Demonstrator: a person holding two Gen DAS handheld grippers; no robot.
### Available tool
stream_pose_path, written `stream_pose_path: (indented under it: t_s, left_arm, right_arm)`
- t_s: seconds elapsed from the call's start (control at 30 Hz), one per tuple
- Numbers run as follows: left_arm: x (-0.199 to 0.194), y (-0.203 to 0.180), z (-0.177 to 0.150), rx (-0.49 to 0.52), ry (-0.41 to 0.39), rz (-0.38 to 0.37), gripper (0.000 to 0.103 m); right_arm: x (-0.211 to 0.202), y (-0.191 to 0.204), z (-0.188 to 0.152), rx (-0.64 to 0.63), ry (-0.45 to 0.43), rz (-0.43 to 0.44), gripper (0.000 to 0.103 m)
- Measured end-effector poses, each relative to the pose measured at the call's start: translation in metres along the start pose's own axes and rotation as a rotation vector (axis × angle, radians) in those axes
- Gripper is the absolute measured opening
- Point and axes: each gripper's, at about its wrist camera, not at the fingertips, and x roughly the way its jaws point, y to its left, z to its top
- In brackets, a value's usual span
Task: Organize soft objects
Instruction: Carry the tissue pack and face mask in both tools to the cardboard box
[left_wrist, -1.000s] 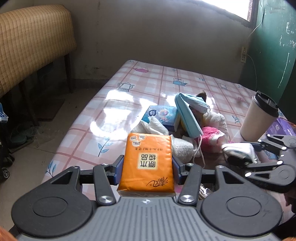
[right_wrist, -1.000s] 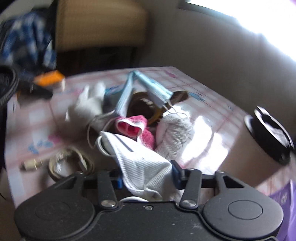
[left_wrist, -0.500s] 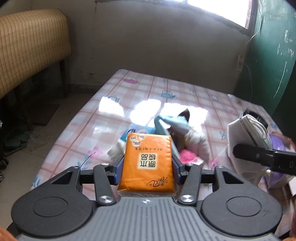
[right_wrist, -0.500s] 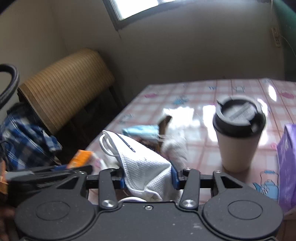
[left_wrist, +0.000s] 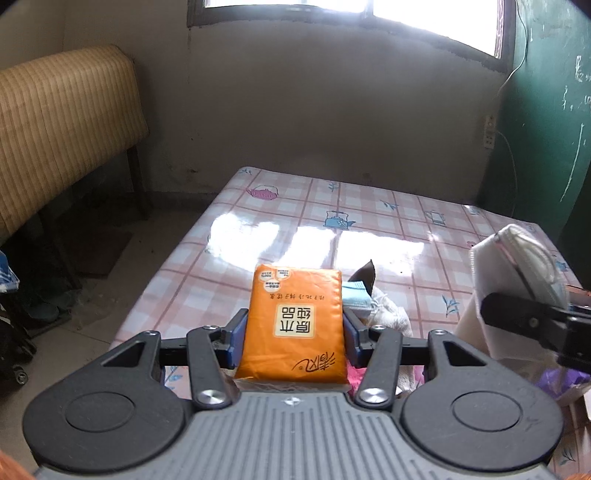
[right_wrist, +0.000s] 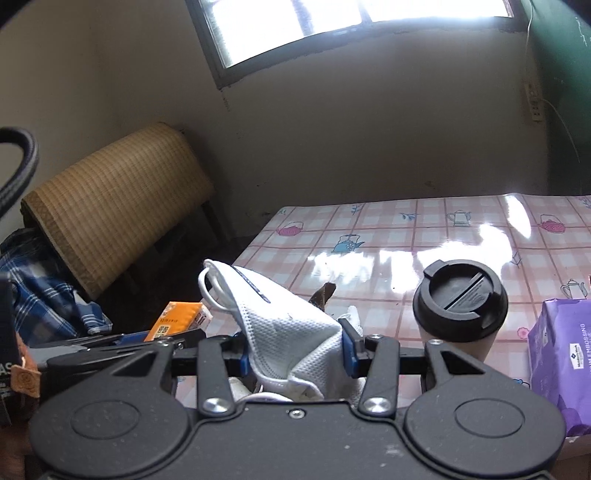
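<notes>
My left gripper (left_wrist: 293, 341) is shut on an orange tissue pack (left_wrist: 293, 325) and holds it above the near end of the table. My right gripper (right_wrist: 293, 354) is shut on a white face mask (right_wrist: 284, 332), also held up; the mask shows at the right of the left wrist view (left_wrist: 517, 288). The tissue pack shows at the left of the right wrist view (right_wrist: 181, 319). Below, mostly hidden by the pack, lie a blue mask (left_wrist: 356, 299), a white cloth (left_wrist: 391, 317) and a pink cloth (left_wrist: 356, 378).
A checked pink tablecloth (left_wrist: 369, 229) covers the table. A paper cup with a black lid (right_wrist: 460, 302) and a purple tissue pack (right_wrist: 561, 354) stand at the right. A woven headboard (left_wrist: 62, 133) is at the left.
Both grippers have risen and tilted up with their loads. The pile of soft things has dropped low in both views. The right gripper has turned from the pile toward the cup and window.
</notes>
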Motion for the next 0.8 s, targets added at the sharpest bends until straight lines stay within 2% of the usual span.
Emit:
stream_pose_path:
  t_s: [0.23, 0.8]
  left_arm:
    - [0.001, -0.010, 0.007, 0.017, -0.010, 0.016, 0.052]
    - [0.010, -0.032, 0.018, 0.025, -0.008, -0.039, 0.052]
  right_arm:
    - [-0.004, -0.004, 0.005, 0.013, -0.007, -0.023, 0.053]
    - [-0.012, -0.016, 0.011, 0.035, -0.037, -0.070, 0.053]
